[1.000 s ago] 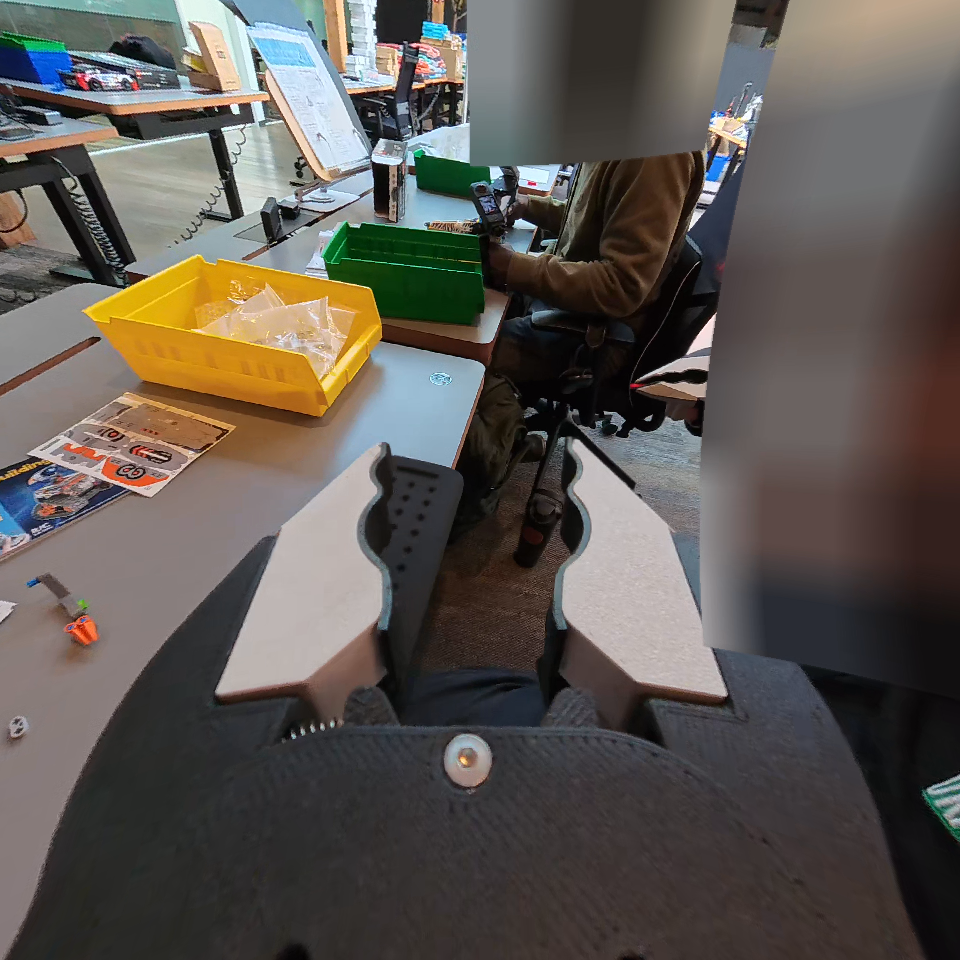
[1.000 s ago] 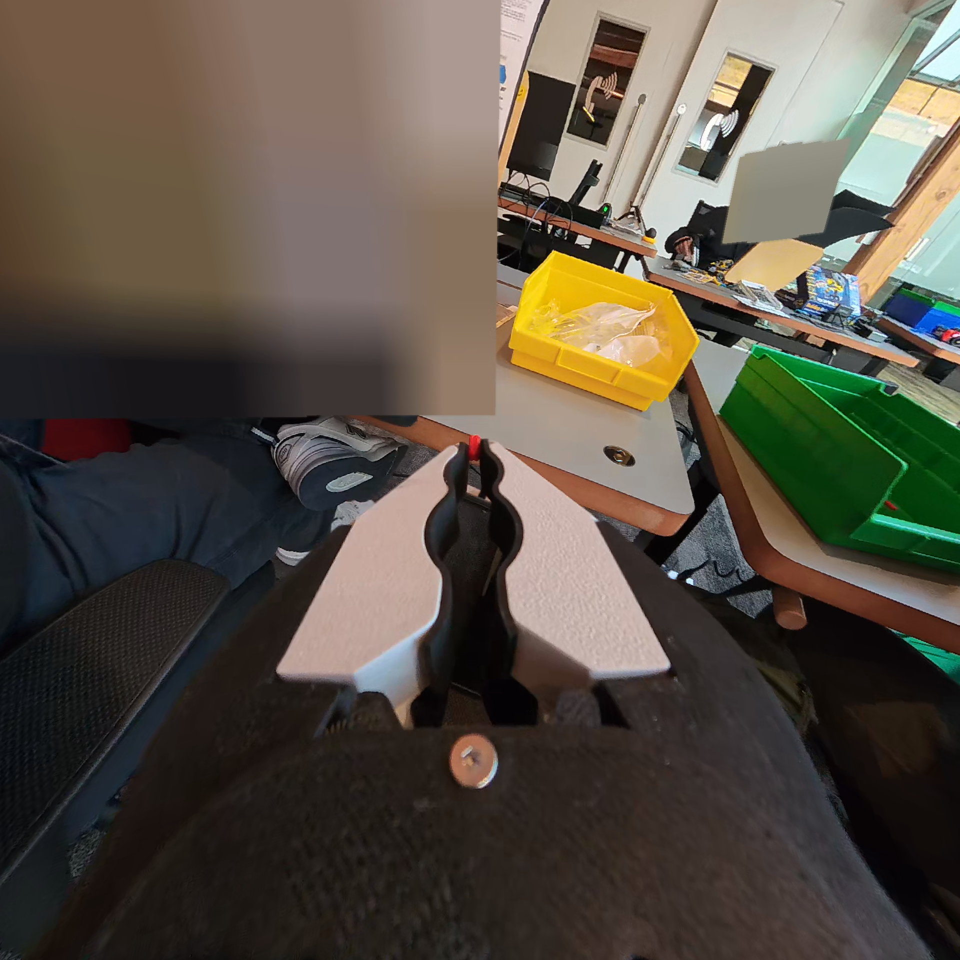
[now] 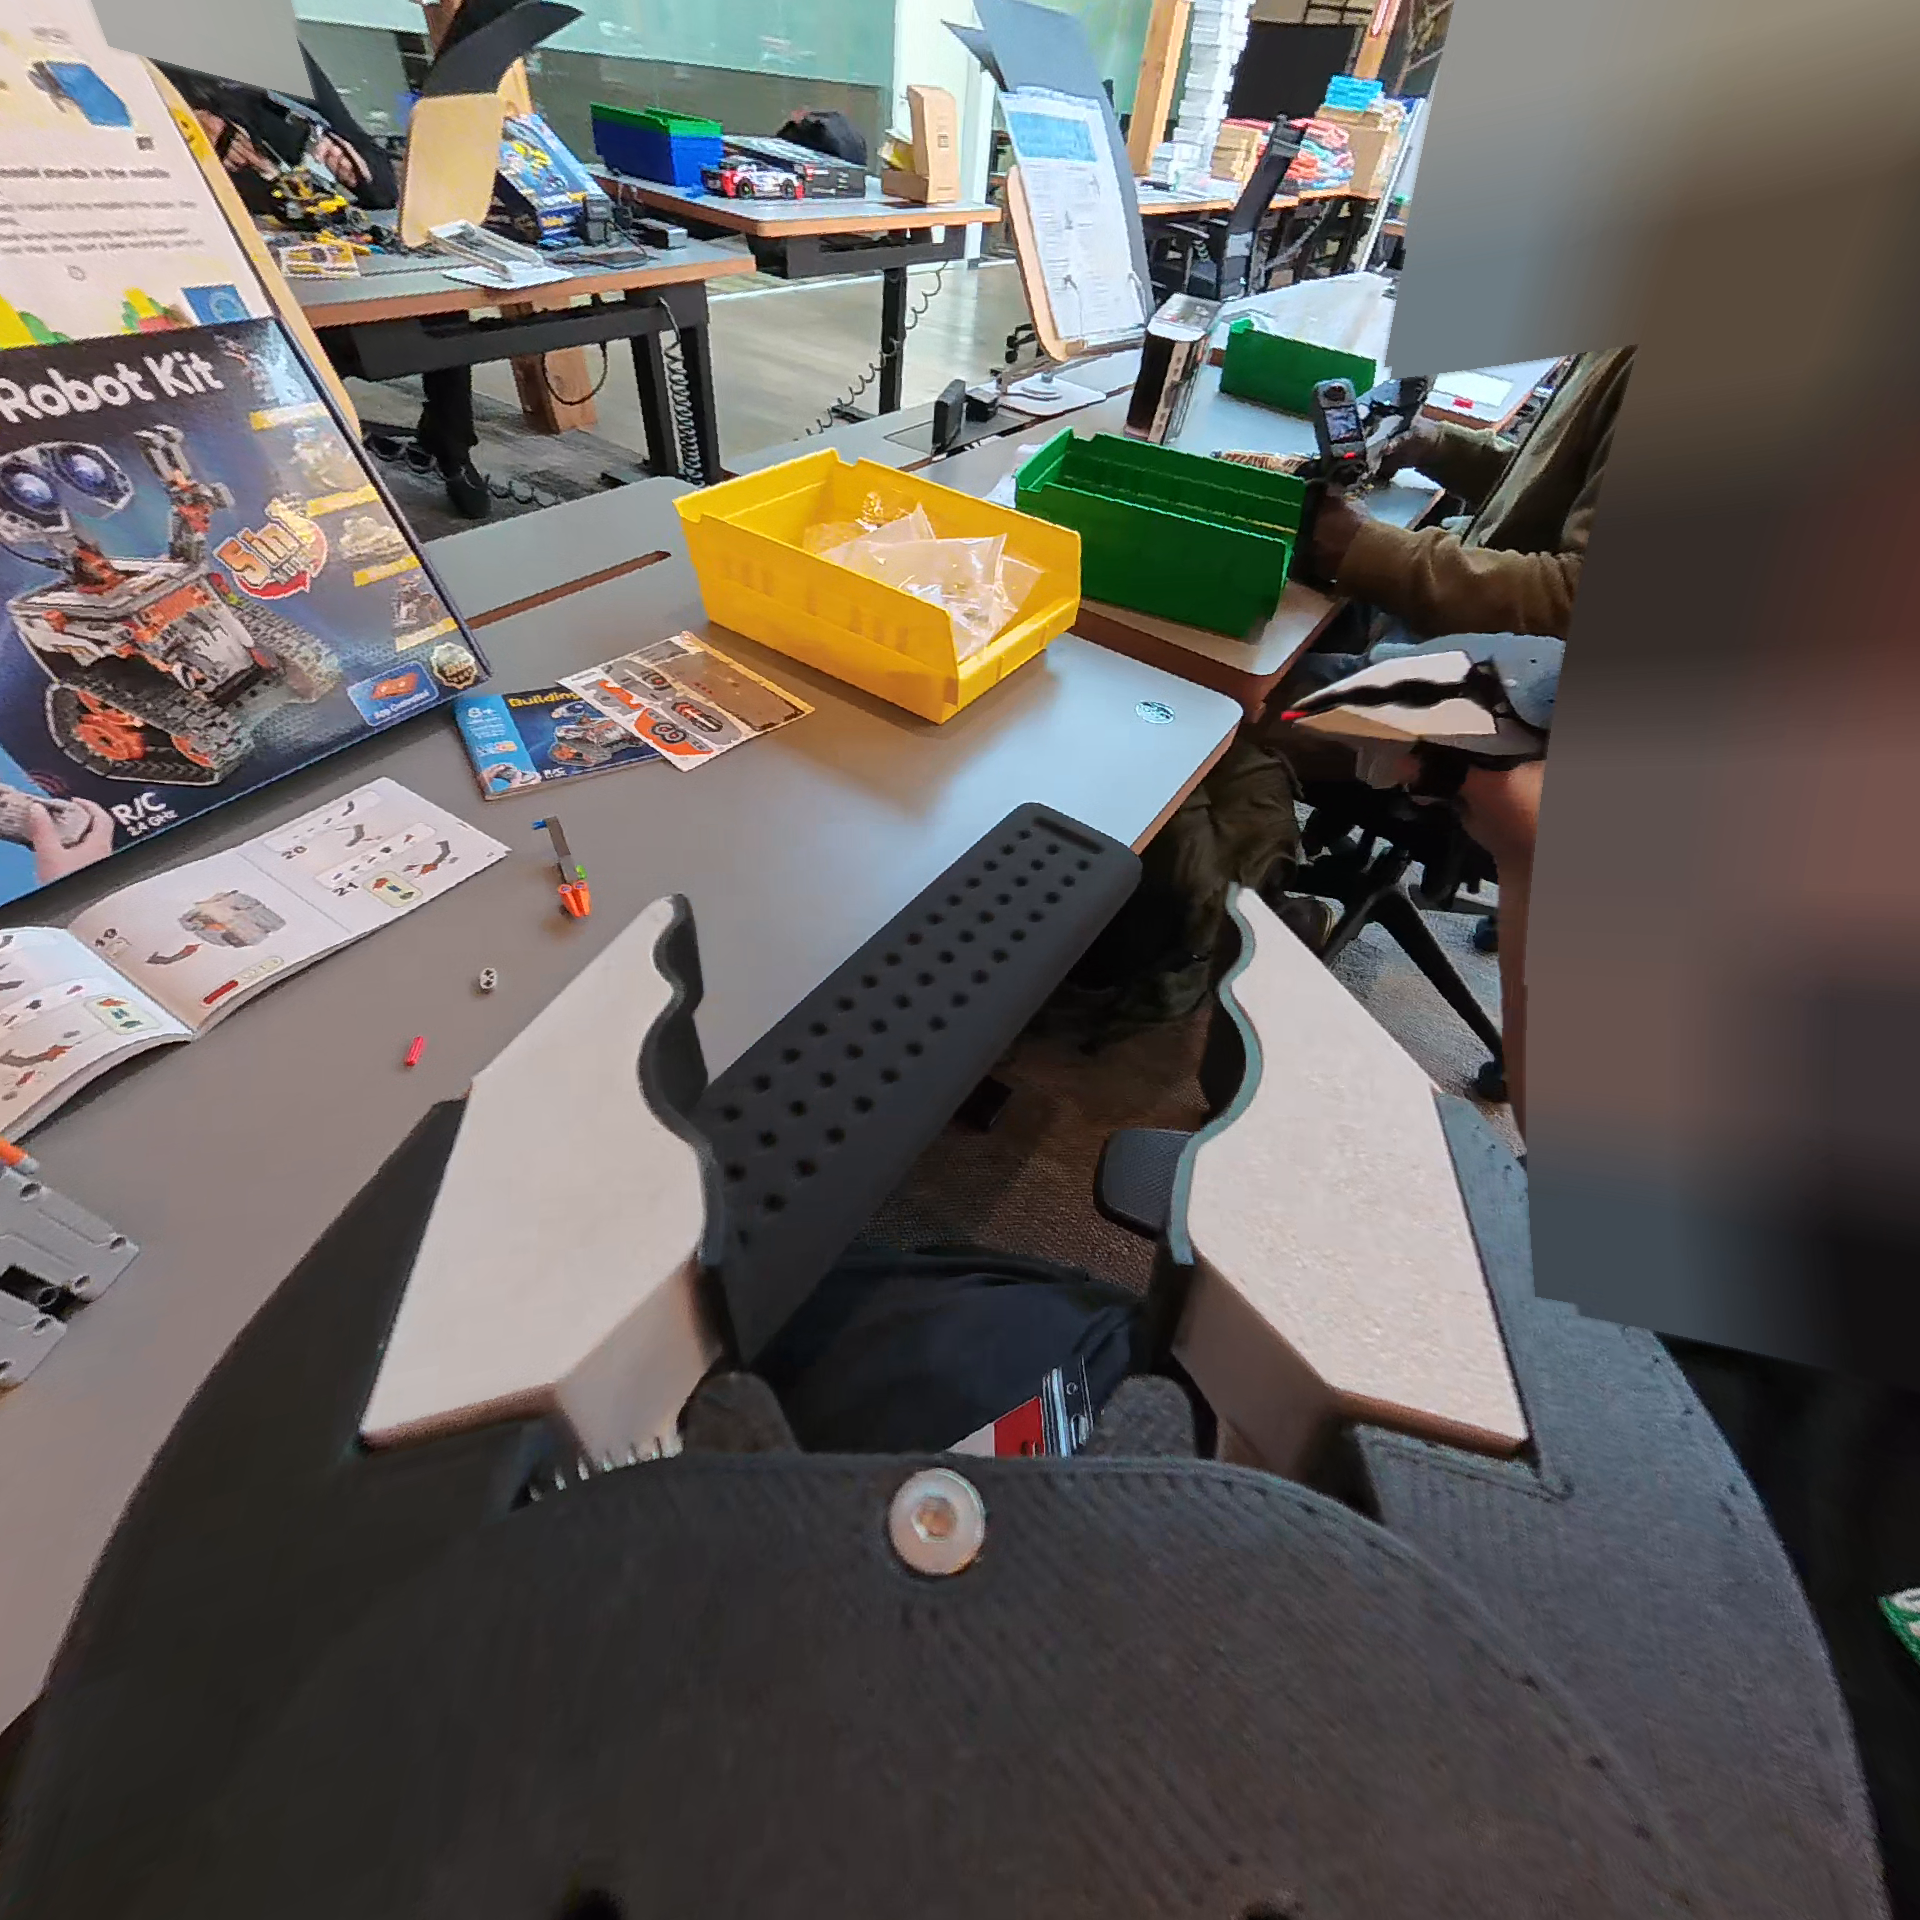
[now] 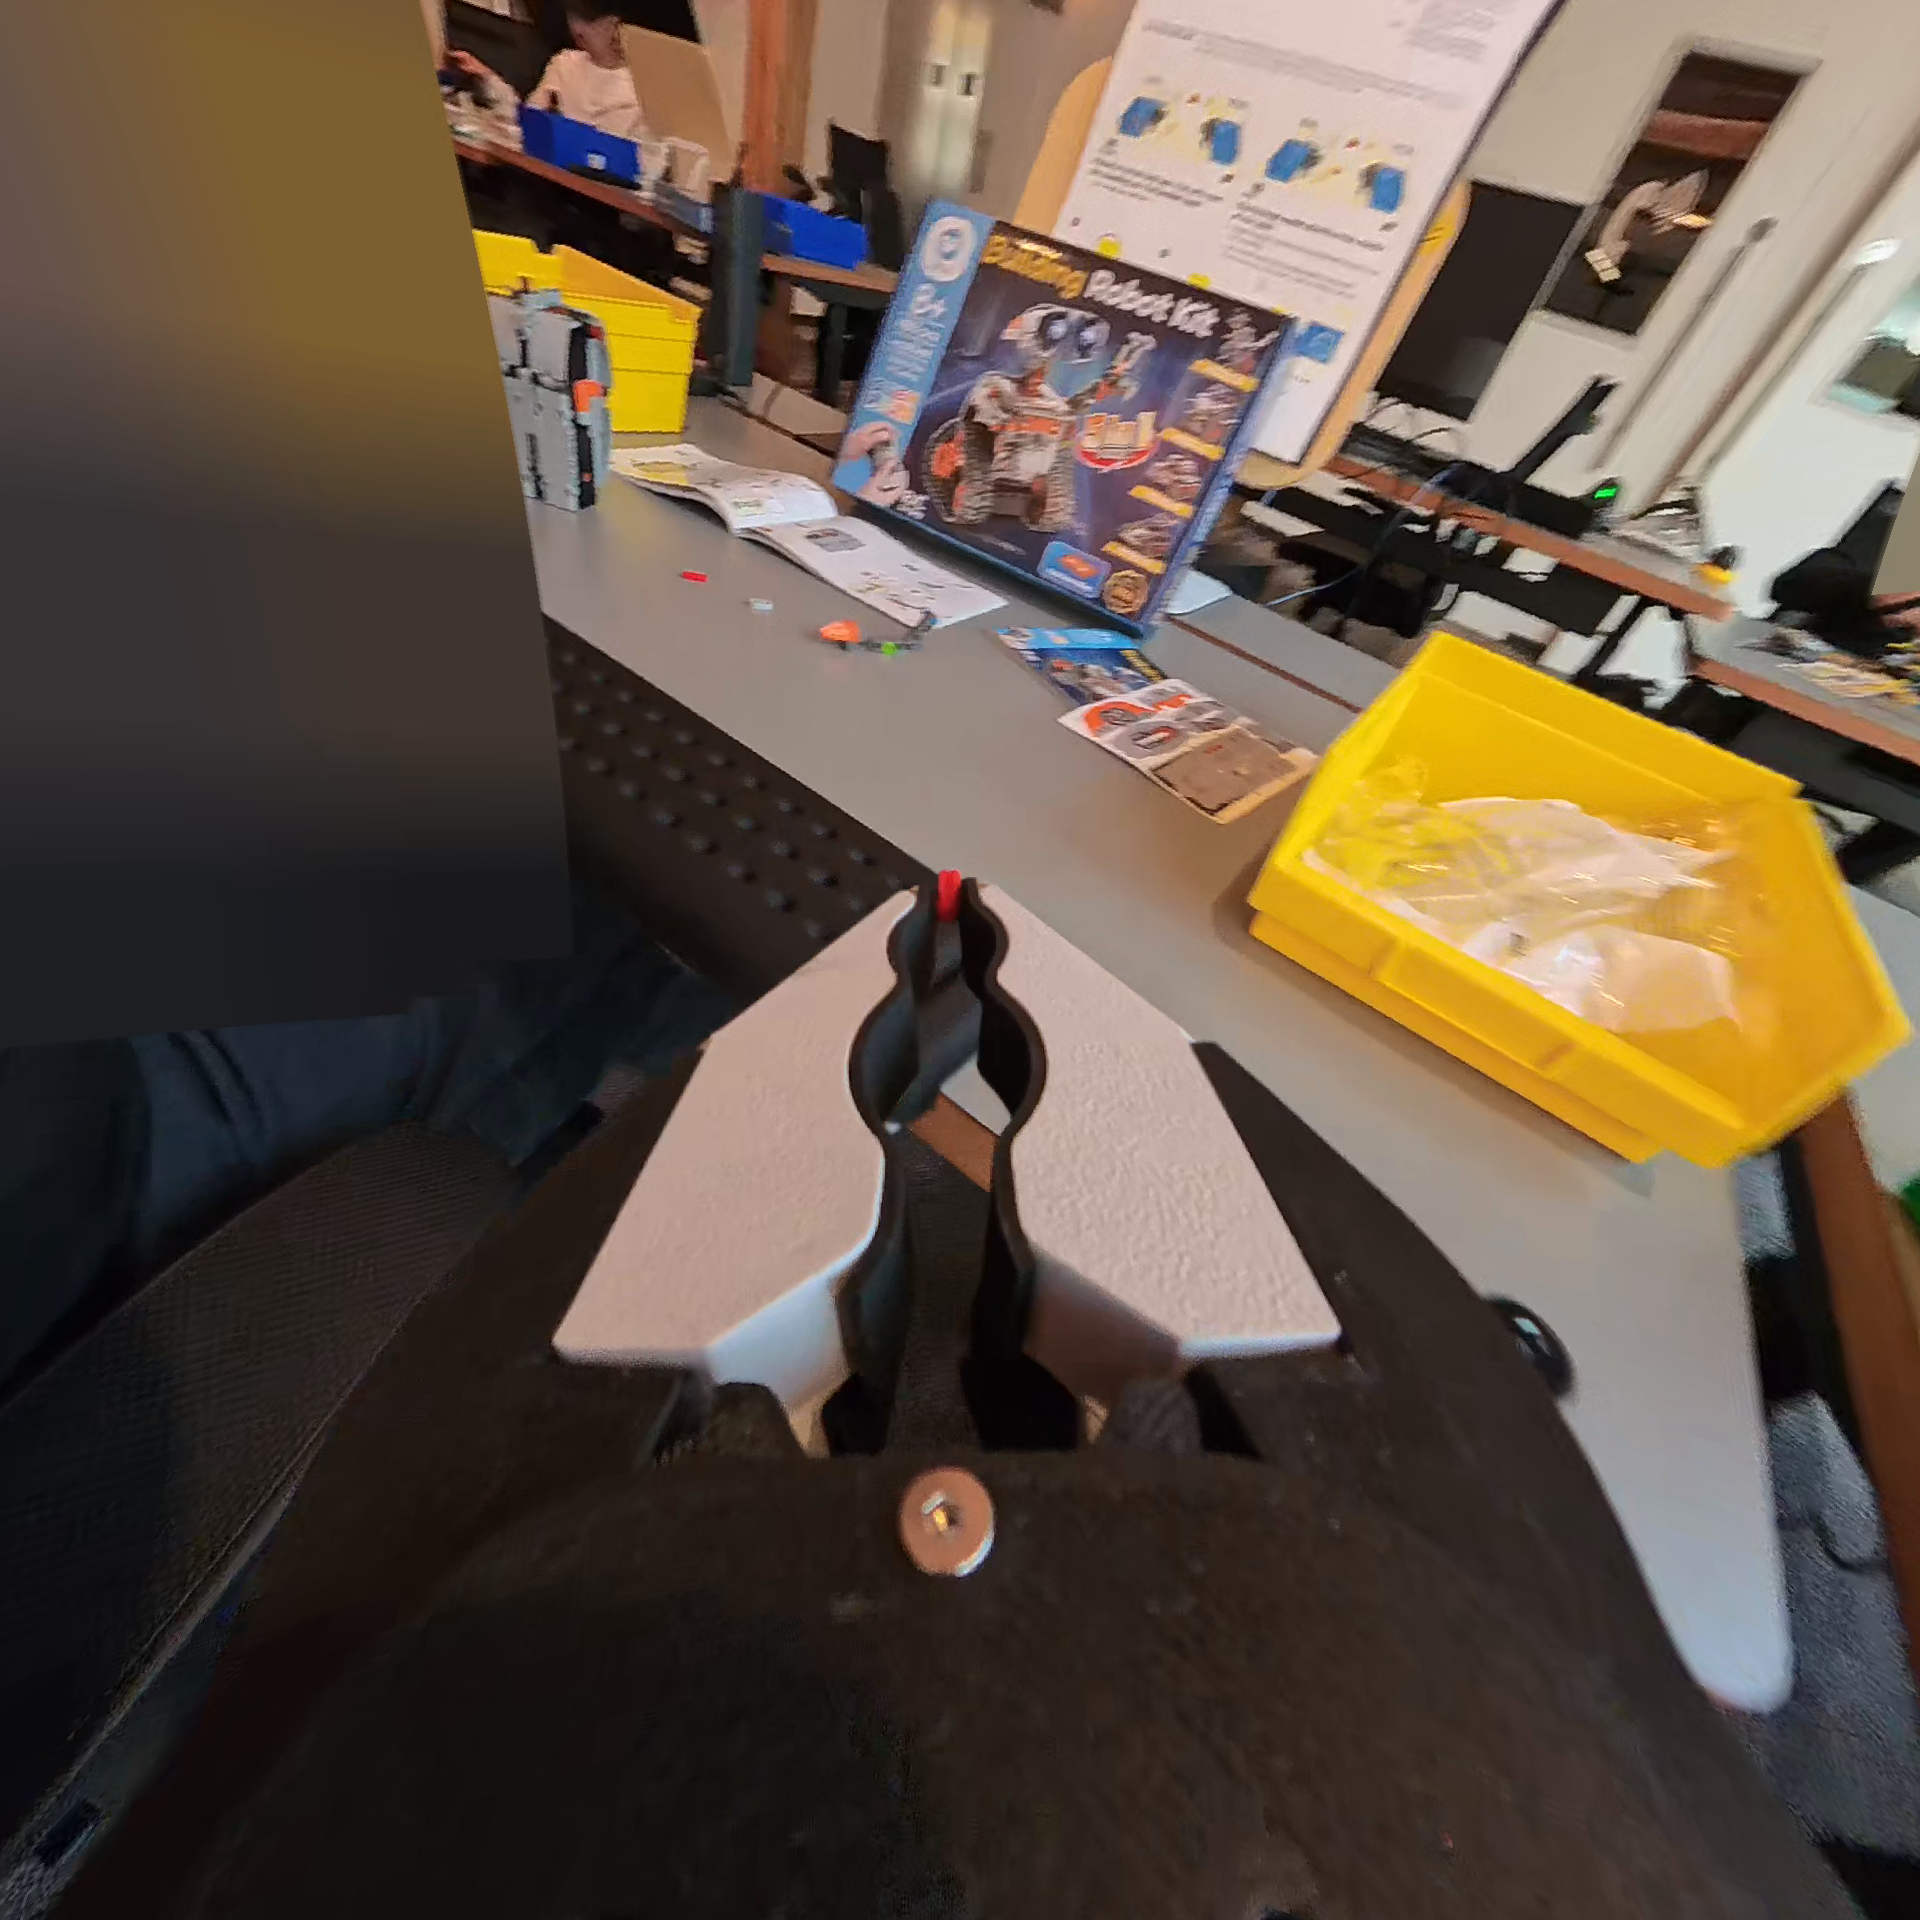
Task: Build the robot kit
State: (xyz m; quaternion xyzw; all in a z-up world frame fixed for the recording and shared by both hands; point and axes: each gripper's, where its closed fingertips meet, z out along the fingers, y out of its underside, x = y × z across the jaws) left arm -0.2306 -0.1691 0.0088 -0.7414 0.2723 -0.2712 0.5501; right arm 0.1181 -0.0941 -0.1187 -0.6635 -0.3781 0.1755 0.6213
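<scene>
The right gripper (image 4: 943, 914) is clenched on a small red piece (image 4: 947, 896), which pokes up past its tips just off the grey table's (image 4: 1039, 821) near edge. The left gripper (image 3: 956, 925) gapes released, level over a perforated black armrest (image 3: 914, 1029) running along that edge.

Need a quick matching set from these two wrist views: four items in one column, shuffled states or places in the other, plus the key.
Items:
1. left gripper
2. right gripper
3. yellow bin
4. instruction booklet

States or places:
A. lies open flat on the grey table
B. shut on a small red piece
C. holds clear plastic bags
D. open, nothing between its fingers

Pairs: 1-D, 2-B, 3-C, 4-A
</scene>
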